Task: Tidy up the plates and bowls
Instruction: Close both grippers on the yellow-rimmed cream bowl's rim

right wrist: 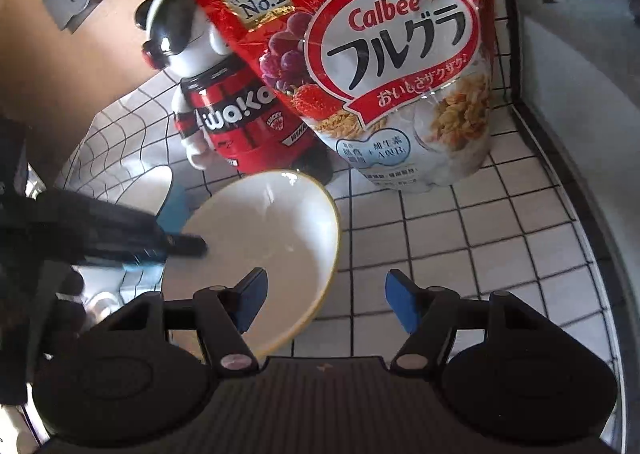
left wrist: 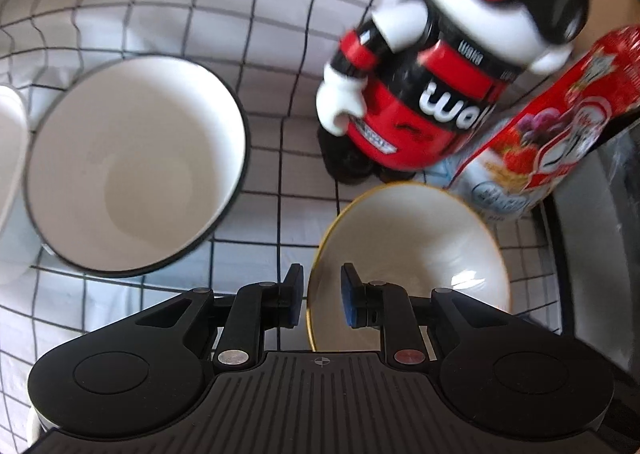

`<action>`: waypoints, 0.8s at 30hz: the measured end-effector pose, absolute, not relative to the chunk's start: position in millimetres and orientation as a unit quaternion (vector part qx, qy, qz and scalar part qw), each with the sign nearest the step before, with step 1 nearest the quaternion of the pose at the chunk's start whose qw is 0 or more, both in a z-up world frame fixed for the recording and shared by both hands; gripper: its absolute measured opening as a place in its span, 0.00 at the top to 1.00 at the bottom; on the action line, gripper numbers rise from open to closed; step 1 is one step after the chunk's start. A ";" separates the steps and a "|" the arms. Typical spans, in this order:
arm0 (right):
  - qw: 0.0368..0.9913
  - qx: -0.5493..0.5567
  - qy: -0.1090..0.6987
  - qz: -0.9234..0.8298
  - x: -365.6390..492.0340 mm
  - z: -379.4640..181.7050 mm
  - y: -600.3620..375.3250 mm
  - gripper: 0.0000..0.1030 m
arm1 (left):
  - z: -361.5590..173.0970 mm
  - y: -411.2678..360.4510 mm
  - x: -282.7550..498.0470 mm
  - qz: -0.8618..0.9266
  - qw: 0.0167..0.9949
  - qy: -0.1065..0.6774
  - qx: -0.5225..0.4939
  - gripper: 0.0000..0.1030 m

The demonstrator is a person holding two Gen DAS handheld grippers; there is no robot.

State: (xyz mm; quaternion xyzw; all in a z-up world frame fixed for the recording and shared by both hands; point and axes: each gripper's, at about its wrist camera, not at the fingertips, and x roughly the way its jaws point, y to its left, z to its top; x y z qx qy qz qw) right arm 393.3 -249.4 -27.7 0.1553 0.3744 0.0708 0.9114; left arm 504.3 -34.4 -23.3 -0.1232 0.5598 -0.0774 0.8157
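Your left hand-held gripper (left wrist: 320, 294) pinches the rim of the gold-rimmed bowl (left wrist: 420, 246), tilted above the checked bench (left wrist: 260, 173). Your right hand-held gripper (right wrist: 324, 304) stands open, gripping nothing. The black-rimmed bowl (left wrist: 132, 169) sits left; the figurine (left wrist: 420, 93) and cereal bag (right wrist: 380, 65) stand behind.

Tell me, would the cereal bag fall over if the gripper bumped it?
Probably. The cereal bag stands tall on a narrow base and already leans against the toy, so a nudge could tip it. Its crinkly film looks soft, so it would likely dent rather than slide.
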 end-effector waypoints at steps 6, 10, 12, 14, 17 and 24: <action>0.885 0.182 0.419 0.093 421.7 -45.6 -247.4 0.69 | -39.7 -44.4 515.8 -0.079 0.803 0.579 -0.117 0.71; 0.884 0.186 0.418 0.092 421.4 -47.6 -249.3 0.77 | -39.5 -52.6 514.1 -0.076 0.804 0.582 -0.094 0.70; 0.879 0.184 0.432 0.084 416.2 -45.7 -252.8 0.77 | -39.3 -56.5 511.8 -0.077 0.798 0.590 -0.097 0.70; 0.879 0.181 0.436 0.073 406.3 -42.5 -259.8 0.77 | -39.5 -63.8 503.0 -0.085 0.792 0.595 -0.102 0.70; 0.883 0.159 0.439 0.050 383.7 -35.8 -275.1 0.77 | -40.9 -85.8 479.2 -0.109 0.782 0.607 -0.097 0.70; 0.885 0.121 0.448 -0.024 341.3 -34.0 -300.2 0.78 | -42.5 -128.9 435.3 -0.190 0.773 0.602 -0.063 0.70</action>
